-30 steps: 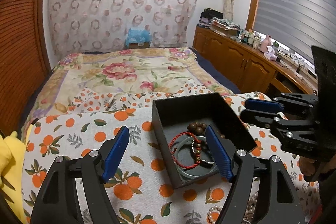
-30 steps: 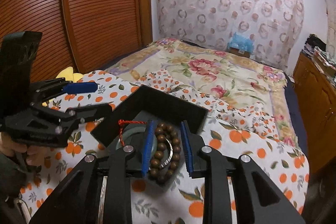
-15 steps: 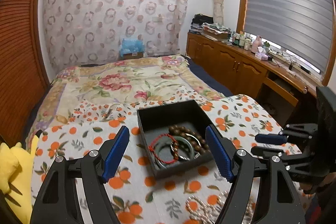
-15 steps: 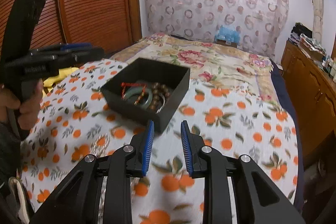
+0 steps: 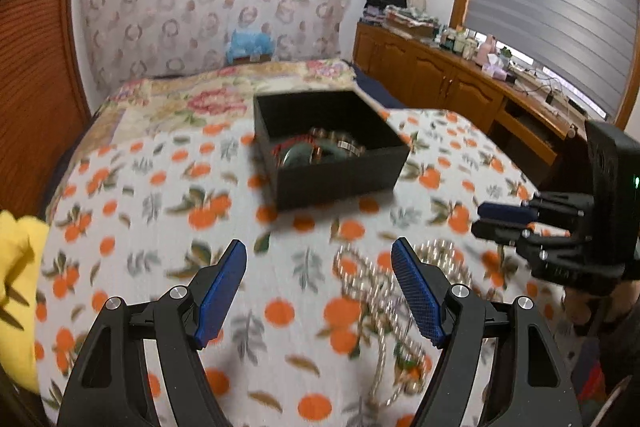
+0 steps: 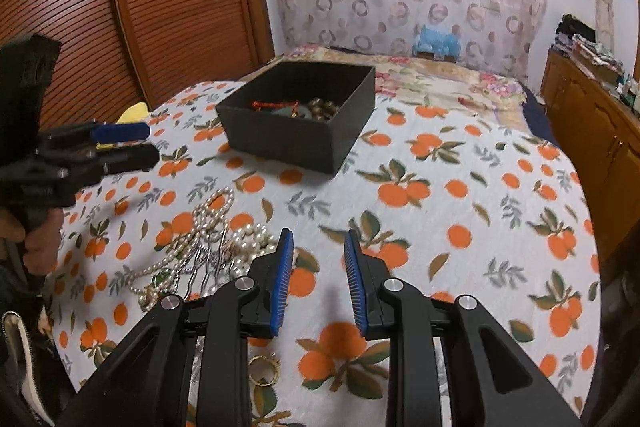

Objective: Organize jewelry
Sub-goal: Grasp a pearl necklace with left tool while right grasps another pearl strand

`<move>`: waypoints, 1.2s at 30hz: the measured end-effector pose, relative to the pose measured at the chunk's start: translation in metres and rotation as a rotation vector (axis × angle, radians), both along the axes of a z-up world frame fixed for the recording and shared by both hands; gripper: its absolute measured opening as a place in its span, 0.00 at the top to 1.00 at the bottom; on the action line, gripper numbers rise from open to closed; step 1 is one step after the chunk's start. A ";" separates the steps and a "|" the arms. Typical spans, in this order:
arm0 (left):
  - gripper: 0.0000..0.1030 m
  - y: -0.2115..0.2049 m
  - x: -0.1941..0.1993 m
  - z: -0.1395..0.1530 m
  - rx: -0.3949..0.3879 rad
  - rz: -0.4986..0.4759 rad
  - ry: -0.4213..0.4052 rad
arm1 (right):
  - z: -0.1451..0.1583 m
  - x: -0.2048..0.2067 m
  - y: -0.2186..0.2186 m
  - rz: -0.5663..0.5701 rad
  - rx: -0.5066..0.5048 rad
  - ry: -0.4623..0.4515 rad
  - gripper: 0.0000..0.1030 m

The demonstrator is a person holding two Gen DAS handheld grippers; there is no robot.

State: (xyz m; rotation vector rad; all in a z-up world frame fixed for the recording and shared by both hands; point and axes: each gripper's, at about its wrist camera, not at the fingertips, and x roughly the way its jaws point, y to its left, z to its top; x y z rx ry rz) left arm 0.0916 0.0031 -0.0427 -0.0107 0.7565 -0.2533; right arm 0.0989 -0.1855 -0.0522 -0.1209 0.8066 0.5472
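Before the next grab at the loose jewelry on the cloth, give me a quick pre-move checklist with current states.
1. Left gripper open and empty: ok.
2. Right gripper open and empty: ok, though its jaws stand narrower.
3. Black box open, bracelets inside, room left: ok.
4. Pearl necklace free to lift alone: not ok, it lies tangled with other strands.
5. Gold rings reachable: cannot tell, partly hidden under the right gripper.
6. Left wrist view sharp enough to aim: not ok, blurred.
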 end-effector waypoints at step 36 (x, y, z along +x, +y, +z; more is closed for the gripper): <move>0.66 -0.032 -0.028 -0.043 0.070 -0.123 0.134 | -0.027 0.029 0.021 0.012 -0.151 0.053 0.80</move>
